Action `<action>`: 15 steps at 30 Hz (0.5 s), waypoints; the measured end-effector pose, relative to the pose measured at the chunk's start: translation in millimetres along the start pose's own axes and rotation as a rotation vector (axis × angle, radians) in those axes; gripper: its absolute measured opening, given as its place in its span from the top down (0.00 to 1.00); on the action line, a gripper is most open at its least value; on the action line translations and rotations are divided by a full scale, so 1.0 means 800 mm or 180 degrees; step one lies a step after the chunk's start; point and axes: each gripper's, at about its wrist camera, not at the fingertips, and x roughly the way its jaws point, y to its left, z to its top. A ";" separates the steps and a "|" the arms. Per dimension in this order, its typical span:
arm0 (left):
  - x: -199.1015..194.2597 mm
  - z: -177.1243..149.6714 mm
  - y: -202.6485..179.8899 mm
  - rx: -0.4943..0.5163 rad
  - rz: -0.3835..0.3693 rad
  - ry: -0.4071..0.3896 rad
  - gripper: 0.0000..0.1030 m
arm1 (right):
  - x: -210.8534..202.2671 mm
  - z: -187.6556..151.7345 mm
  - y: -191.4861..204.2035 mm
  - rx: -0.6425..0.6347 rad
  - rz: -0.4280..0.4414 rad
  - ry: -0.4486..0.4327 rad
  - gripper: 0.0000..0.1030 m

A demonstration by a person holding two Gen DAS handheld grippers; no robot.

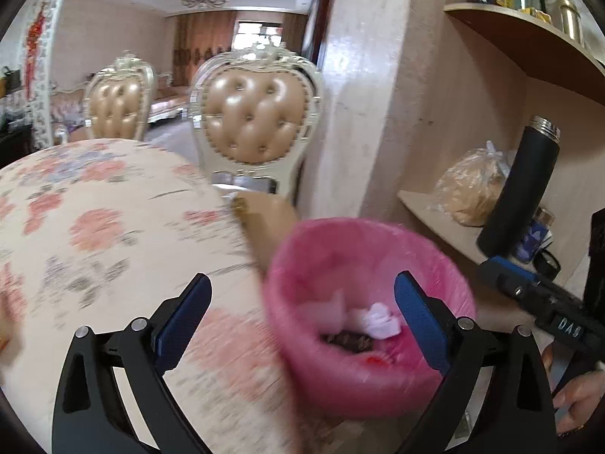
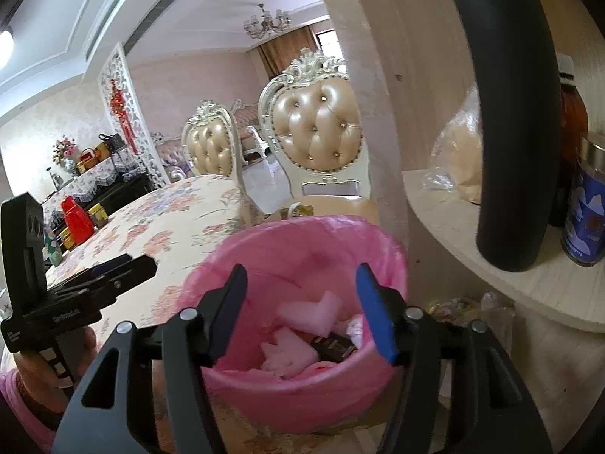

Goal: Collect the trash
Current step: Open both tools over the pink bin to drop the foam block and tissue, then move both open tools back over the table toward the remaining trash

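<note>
Nearest the lens in the right wrist view, the right gripper (image 2: 300, 308) fills the bottom of the frame, its two blue-padded fingers parted with nothing between them, released above the mouth of the bin. In the left wrist view the left gripper (image 1: 302, 319) likewise takes up the bottom edge, its fingers spread very wide and empty; one finger sits at lower left over the tablecloth, the other at lower right in front of the bin.

The table (image 1: 94, 227), under a cloth printed with pink and grey flowers, covers the left half of the left wrist view, blurred. Two tufted beige chairs (image 1: 255, 128) with ornate pale frames stand behind it, at upper centre.

The trash bin (image 2: 302, 397), lined with a pink bag, sits lower centre in both views, just beside the table's edge. Inside lies the trash (image 2: 302, 340): pale crumpled pieces, a dark flat packet, and something red at the bottom.

At right, a pale shelf (image 2: 491, 265) carries a tall black flask (image 2: 510, 113) with a metal top, a clear bag of something tan (image 1: 472, 185) behind it, and a blue-labelled jar (image 2: 586, 219) at the far right edge.

At the left edge of the right wrist view, a red bottle (image 2: 77, 219) stands on the table.
</note>
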 end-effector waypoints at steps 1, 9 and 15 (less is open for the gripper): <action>-0.009 -0.004 0.005 -0.0013 0.0083 0.0014 0.12 | -0.002 -0.002 0.007 -0.0022 0.0024 0.0000 0.43; -0.109 -0.051 0.065 -0.0255 0.0536 0.0028 0.12 | -0.010 -0.018 0.085 -0.0242 0.0322 0.0101 0.33; -0.195 -0.091 0.111 -0.0357 0.0934 -0.0094 0.12 | -0.005 -0.039 0.176 -0.0548 0.0682 0.0250 0.32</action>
